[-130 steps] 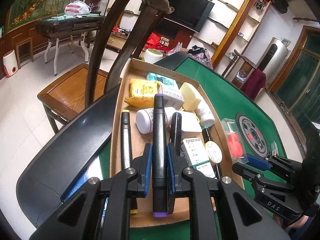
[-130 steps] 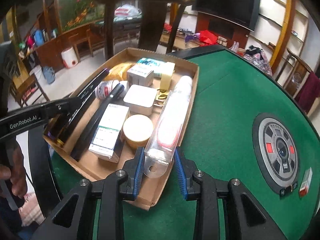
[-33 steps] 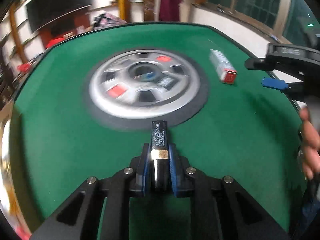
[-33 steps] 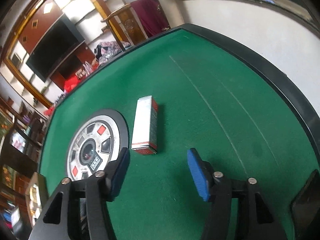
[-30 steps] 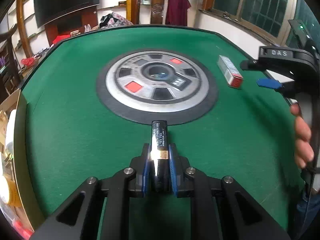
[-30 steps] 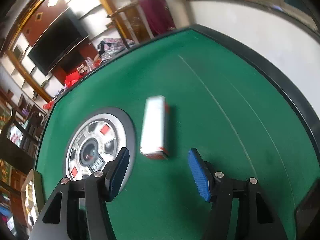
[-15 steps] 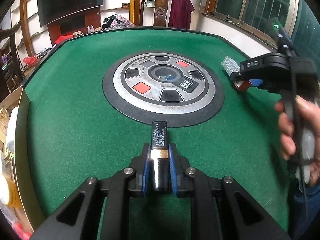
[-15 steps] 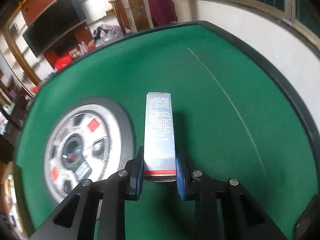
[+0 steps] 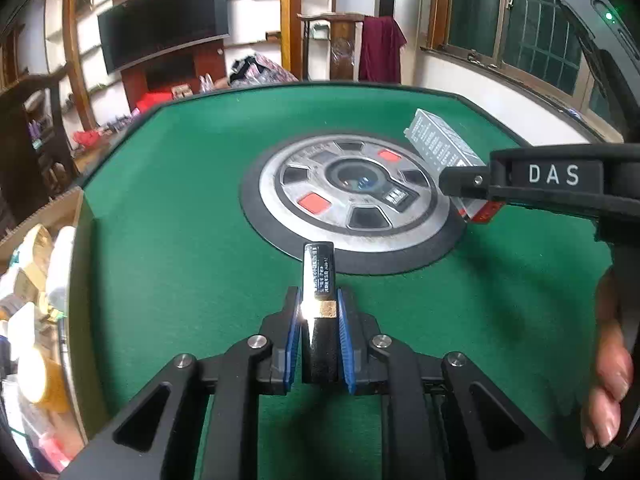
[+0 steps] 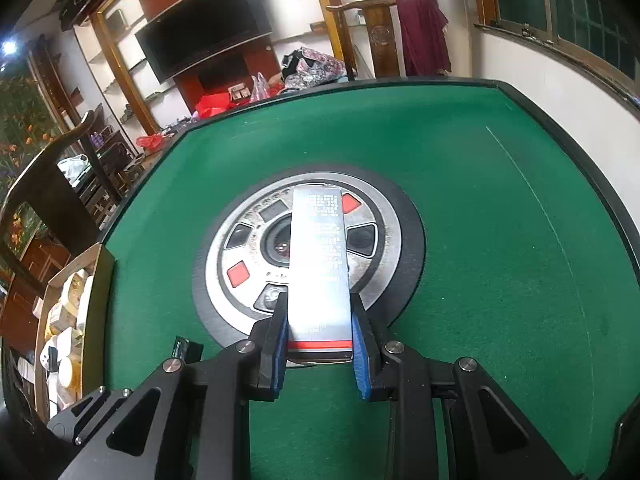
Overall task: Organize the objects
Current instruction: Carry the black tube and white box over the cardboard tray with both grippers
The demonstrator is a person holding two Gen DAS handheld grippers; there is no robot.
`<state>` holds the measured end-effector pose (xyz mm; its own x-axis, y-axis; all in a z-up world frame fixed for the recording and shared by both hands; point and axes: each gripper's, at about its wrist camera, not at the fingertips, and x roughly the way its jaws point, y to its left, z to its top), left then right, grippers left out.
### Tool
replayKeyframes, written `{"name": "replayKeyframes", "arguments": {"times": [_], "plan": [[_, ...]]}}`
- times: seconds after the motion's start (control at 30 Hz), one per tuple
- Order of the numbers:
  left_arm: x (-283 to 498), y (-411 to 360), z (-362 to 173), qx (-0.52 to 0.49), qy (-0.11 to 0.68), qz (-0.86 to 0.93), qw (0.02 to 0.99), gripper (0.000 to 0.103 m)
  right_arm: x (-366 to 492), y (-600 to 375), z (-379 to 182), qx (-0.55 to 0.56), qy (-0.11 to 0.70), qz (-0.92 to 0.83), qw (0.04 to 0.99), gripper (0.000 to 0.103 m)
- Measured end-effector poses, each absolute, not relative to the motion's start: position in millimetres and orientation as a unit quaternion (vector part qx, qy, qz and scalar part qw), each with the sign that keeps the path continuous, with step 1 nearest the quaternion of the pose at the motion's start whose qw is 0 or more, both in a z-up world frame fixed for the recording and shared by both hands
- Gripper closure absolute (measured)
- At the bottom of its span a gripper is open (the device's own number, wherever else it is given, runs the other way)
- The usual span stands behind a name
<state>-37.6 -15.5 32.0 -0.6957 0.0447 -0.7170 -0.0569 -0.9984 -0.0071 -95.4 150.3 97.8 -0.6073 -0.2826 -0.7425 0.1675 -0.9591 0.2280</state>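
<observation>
Left gripper point(image 9: 318, 316) pinches a small black tube point(image 9: 319, 280) over the green table point(image 9: 180, 200); right gripper point(image 10: 320, 340) clamps a long silver box point(image 10: 319, 260) above the center console point(image 10: 248, 248).

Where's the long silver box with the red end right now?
The silver box is clamped in the right gripper, raised over the round centre console of the green table.

Open green felt point(image 10: 500, 220) (cardboard tray point(image 10: 96, 276) flanks left).

- Wall: dark TV point(image 10: 208, 28) mounted amid wooden shelves point(image 10: 120, 60).
- Right side: windows point(image 9: 520, 40), dark panes.
- Rear: wooden chair point(image 10: 384, 32), maroon cloth point(image 10: 424, 36) draped.
</observation>
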Motion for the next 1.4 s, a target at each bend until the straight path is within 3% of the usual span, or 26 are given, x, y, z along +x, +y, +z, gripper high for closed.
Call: {"name": "replayKeyframes", "arguments": {"times": [1.4], "plan": [[65, -38, 85, -0.270, 0.011, 0.963, -0.019, 0.086, -4, 111, 106, 0.372, -0.060, -0.913, 0.158, 0.074]]}}
